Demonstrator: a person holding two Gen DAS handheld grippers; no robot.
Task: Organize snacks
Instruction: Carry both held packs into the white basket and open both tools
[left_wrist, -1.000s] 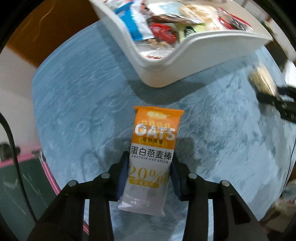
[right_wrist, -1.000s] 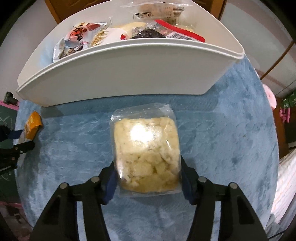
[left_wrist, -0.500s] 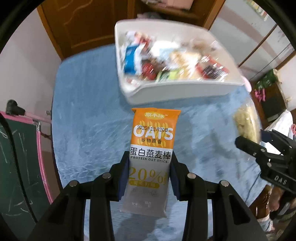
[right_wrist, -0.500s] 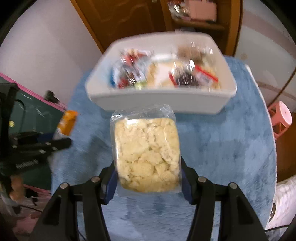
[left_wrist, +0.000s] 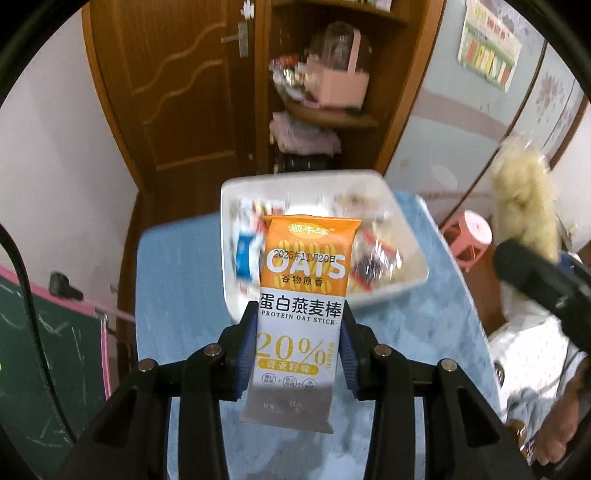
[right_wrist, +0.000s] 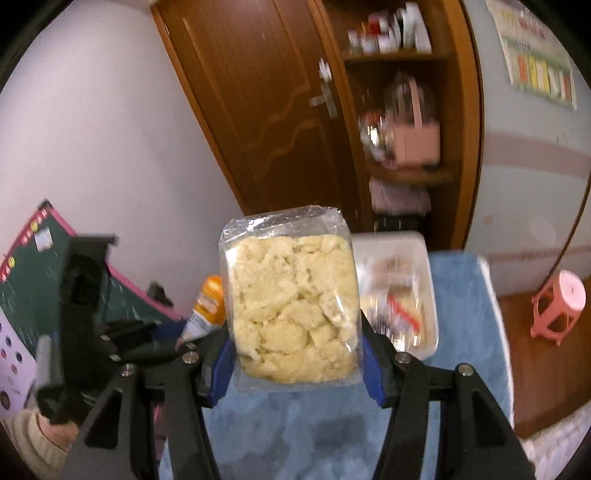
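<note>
Gripper-wise, you are pinching the light orange-and-white oat stick wrapper (left_wrist: 301, 317) left and the crumbly clear-bagged yellow snack (right_wrist: 293, 308) right, low across their slippery sides.

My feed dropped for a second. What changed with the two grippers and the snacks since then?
Both grippers rose and tipped back: the white bin, close a second ago, now sits farther off on the blue cloth. Nothing was grasped or released. The left gripper still clamps the oat stick, and the right gripper still clamps the clear bag of crumbly snack.
</note>
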